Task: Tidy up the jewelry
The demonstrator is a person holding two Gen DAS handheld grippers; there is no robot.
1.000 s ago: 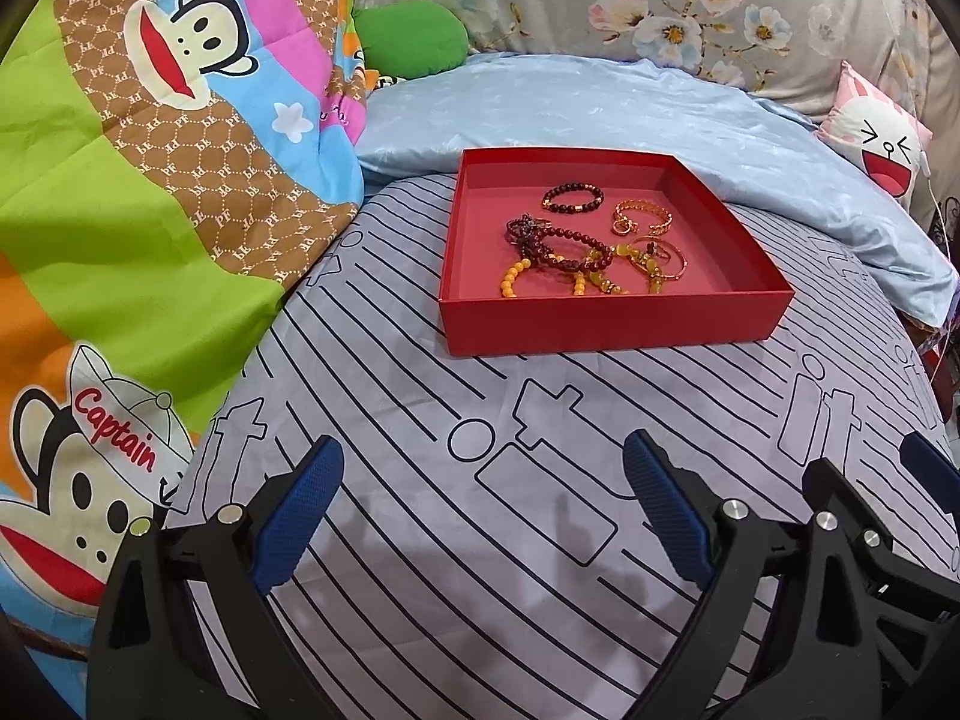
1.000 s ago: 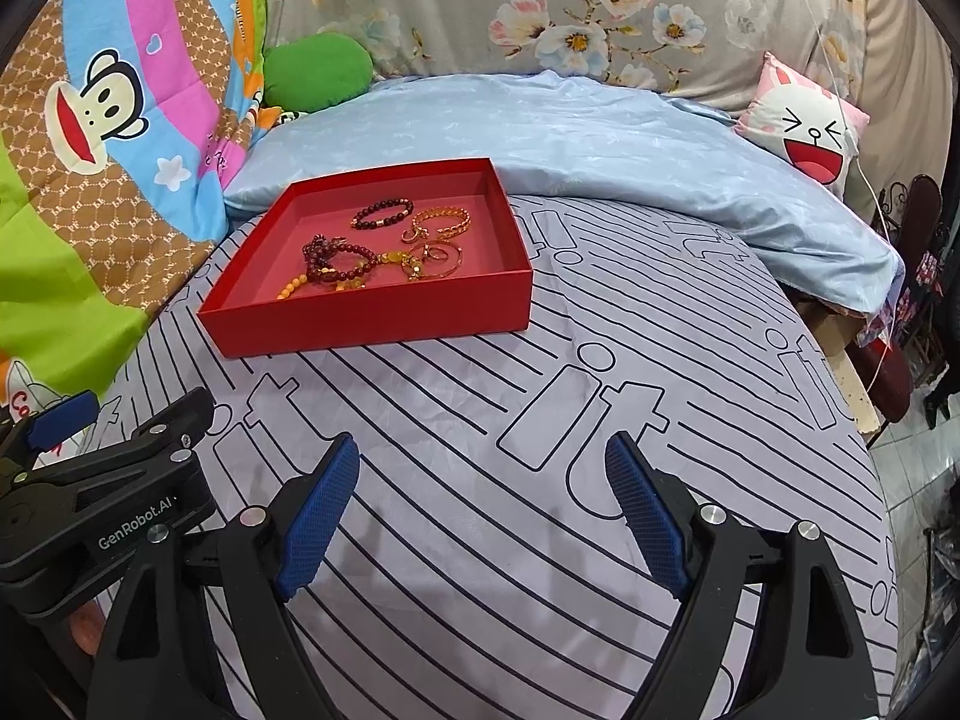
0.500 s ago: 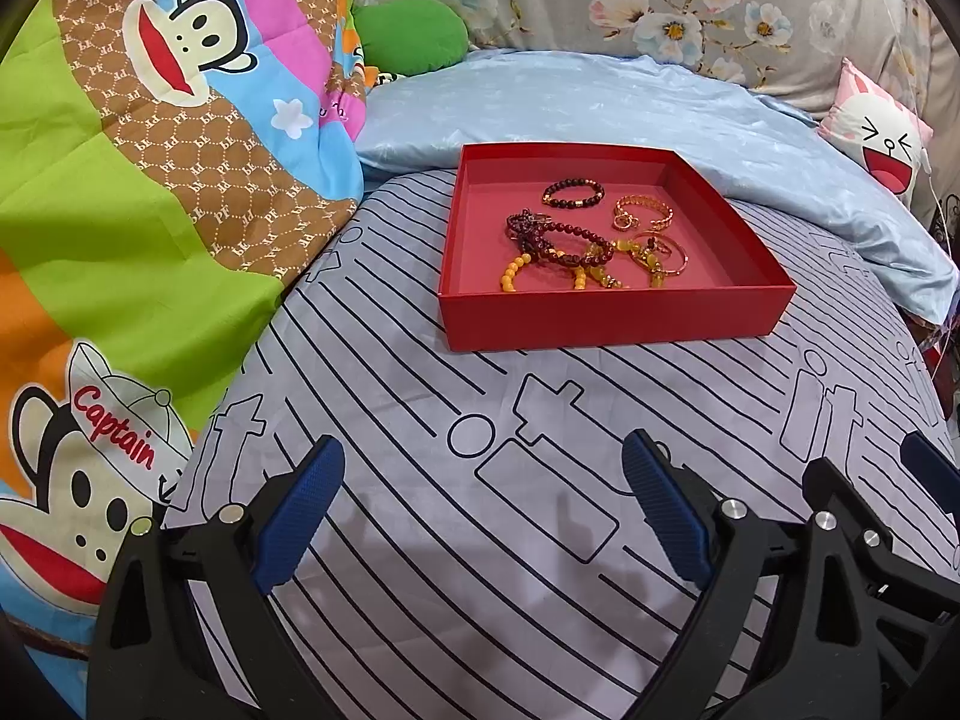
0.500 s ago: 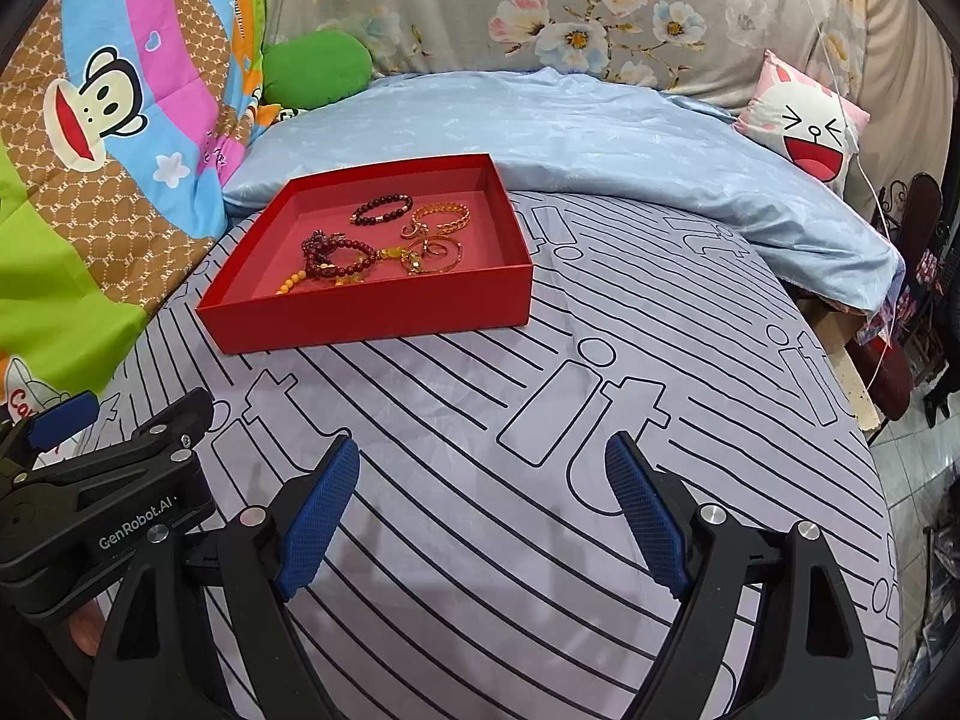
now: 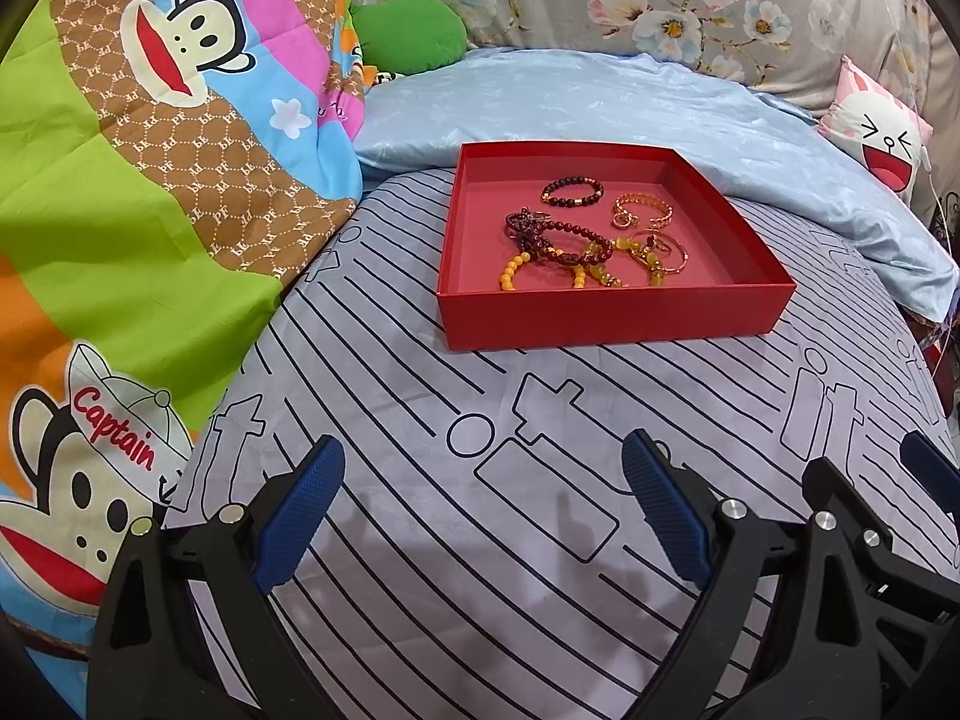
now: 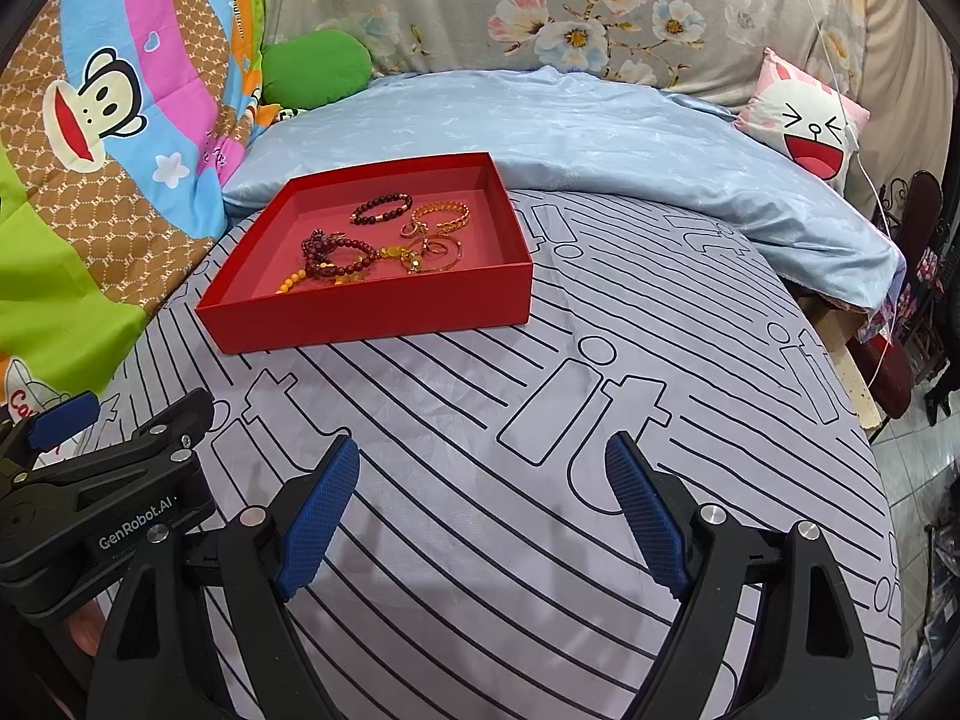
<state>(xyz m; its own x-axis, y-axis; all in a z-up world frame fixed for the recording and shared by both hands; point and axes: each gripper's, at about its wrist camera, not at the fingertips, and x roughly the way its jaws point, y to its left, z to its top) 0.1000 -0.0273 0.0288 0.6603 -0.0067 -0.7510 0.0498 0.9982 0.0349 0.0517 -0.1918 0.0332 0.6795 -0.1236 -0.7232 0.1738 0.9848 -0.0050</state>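
We see left claw [image 5: 483,501] wide, empty | right claw [image 6: 483,507] wide, empty | both well short of tray [image 5: 606,318] on bed [image 5: 540,540] | bracelets [image 5: 591,237] inside tray

My fingers [image 5: 300,516] carry blue ribbed pads on black frames. The sheet [image 5: 420,540] is grey with black stripes, the tray [image 5: 612,318] red. Inside it lie maroon beads [image 5: 570,192], yellow beads [image 5: 516,267] and a gold chain [image 5: 645,210].
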